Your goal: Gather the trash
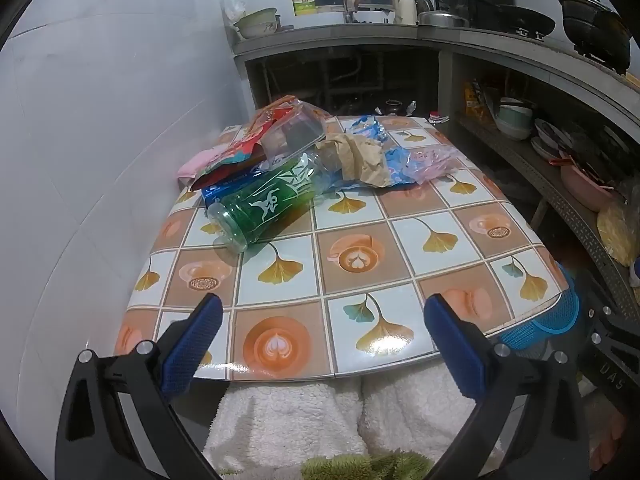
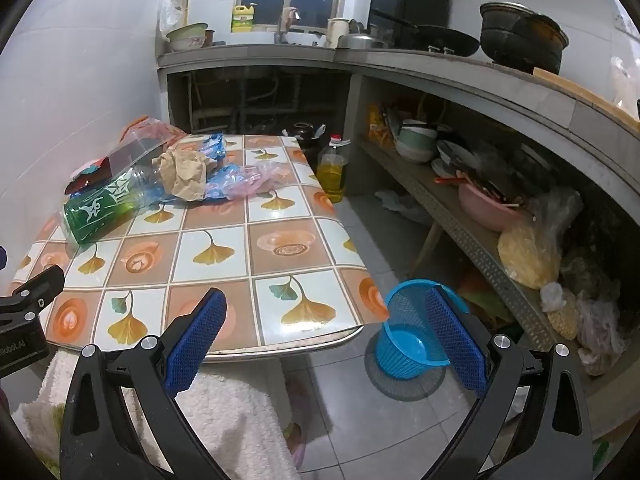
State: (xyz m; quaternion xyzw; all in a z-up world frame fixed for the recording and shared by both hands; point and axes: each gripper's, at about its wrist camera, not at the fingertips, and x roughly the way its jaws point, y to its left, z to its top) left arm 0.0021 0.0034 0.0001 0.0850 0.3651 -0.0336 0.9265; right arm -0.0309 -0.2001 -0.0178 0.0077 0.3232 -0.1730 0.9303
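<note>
Both tools wide, empty: left tool (image 1: 324, 344), right tool (image 2: 326, 338); blue basket (image 2: 404, 344) beside table (image 2: 280, 344).

Left gripper (image 1: 323, 322) and right gripper (image 2: 326, 316): both angled downward over the table's near edge, jaws spread wide, nothing between them.

Both wrist cameras look forward and down from the near edge of a tiled table (image 1: 360, 240), close above its surface. The left view faces the trash pile (image 1: 304, 160) and wall; the right view sits further right, taking in the blue basket (image 2: 412, 332) on the floor. Both share the tabletop, pile and kitchen counter (image 2: 400, 60).
</note>
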